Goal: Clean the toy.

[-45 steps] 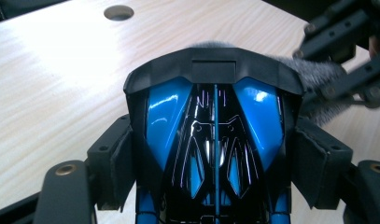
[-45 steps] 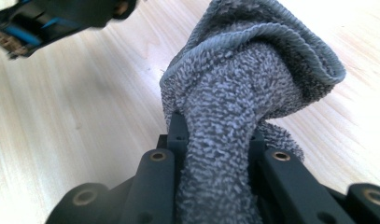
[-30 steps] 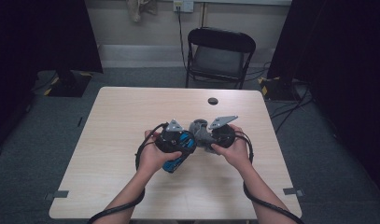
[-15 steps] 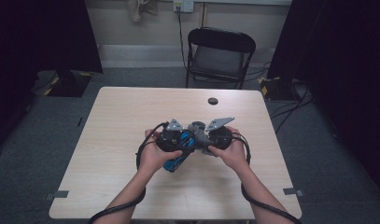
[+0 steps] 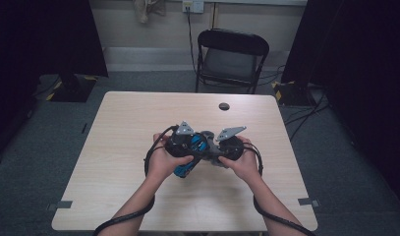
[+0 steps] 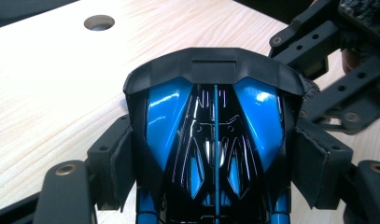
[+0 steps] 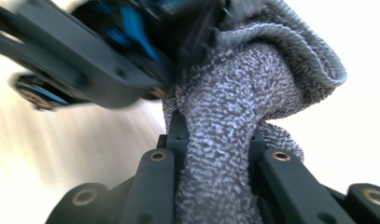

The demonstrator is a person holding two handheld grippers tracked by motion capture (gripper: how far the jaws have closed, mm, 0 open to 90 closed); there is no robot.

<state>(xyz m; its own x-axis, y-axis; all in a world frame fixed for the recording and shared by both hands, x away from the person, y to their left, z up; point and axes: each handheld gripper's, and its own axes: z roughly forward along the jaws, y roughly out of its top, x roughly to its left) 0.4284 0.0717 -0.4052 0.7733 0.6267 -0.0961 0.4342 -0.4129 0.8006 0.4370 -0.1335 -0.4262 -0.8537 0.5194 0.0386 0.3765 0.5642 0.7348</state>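
A glossy blue and black toy car (image 6: 214,135) is clamped between the jaws of my left gripper (image 6: 214,154), whose pads (image 6: 120,158) press its sides. From above the car (image 5: 190,156) pokes out below the left gripper (image 5: 180,142) at the table's middle. My right gripper (image 7: 219,158) is shut on a bunched grey terry cloth (image 7: 243,107), which presses against the car's side. In the high view the right gripper (image 5: 227,147) sits close beside the left, and the cloth (image 5: 213,156) lies between them.
The light wooden table (image 5: 138,123) has a round cable hole (image 5: 224,106) near its far edge. A black folding chair (image 5: 230,56) stands beyond the table. Cables trail from both grippers along the forearms.
Both hands stay together at the table's middle; the right gripper with the cloth has shifted slightly against the car. The right gripper view is blurred by motion.
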